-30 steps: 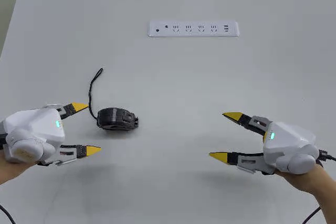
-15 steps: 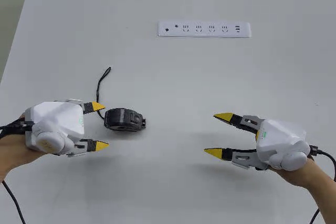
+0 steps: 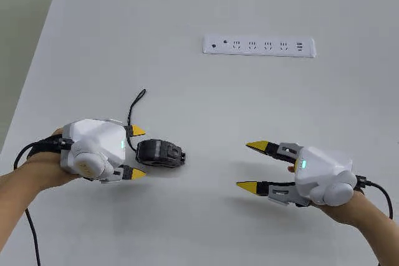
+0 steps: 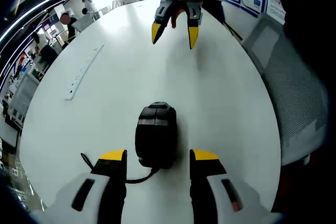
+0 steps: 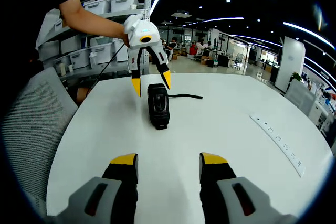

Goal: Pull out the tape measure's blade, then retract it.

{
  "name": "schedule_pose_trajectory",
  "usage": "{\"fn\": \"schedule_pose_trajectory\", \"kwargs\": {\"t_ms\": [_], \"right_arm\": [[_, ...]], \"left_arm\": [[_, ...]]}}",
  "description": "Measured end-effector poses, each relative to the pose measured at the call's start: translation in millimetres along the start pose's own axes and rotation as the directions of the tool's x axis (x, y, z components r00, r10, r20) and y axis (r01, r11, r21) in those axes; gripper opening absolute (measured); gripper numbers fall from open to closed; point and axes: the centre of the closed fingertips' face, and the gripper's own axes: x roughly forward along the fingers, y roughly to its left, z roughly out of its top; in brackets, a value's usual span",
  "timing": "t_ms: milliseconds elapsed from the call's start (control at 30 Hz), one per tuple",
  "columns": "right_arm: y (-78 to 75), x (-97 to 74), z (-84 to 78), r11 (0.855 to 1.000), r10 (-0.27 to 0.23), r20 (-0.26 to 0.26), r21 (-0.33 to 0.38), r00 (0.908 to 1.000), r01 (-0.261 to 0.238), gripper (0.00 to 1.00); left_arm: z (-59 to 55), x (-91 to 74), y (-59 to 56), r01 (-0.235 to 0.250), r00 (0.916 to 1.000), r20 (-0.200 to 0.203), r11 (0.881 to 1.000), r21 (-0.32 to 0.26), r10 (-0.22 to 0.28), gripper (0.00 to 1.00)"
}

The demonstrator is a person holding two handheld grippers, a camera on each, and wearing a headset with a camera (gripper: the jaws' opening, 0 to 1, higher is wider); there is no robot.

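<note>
Left tool (image 3: 138, 152) with jaws apart, tips either side of the black tape measure (image 3: 160, 152) on the tabletop (image 3: 212, 110). Right tool (image 3: 251, 166), jaws apart too, hovers at its 3 o'clock.

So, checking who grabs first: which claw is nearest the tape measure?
The left claw: its yellow tips straddle the strap end of the tape measure. The right claw sits well off, bare table between.

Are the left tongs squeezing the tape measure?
No, the left tongs stand open, with white table showing between each yellow tip and the tape measure.
</note>
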Motion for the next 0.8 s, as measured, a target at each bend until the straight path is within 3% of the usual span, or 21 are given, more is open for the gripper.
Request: {"fn": "schedule_pose_trajectory", "kwargs": {"t_ms": [433,800], "right_arm": [[3.0,37.1,3.1,0.998,0.062,0.017,0.019,0.9979,-0.063,0.42],[8.0,65.9,12.4,0.994,0.109,0.03,-0.019,0.9935,-0.109,0.36]], "left_arm": [[-6.6,11.9,0.4,0.053,0.9977,-0.044,0.998,0.039,-0.051,0.41],[-10.1,19.1,0.2,0.077,0.9955,-0.059,0.996,0.046,-0.074,0.36]]}}
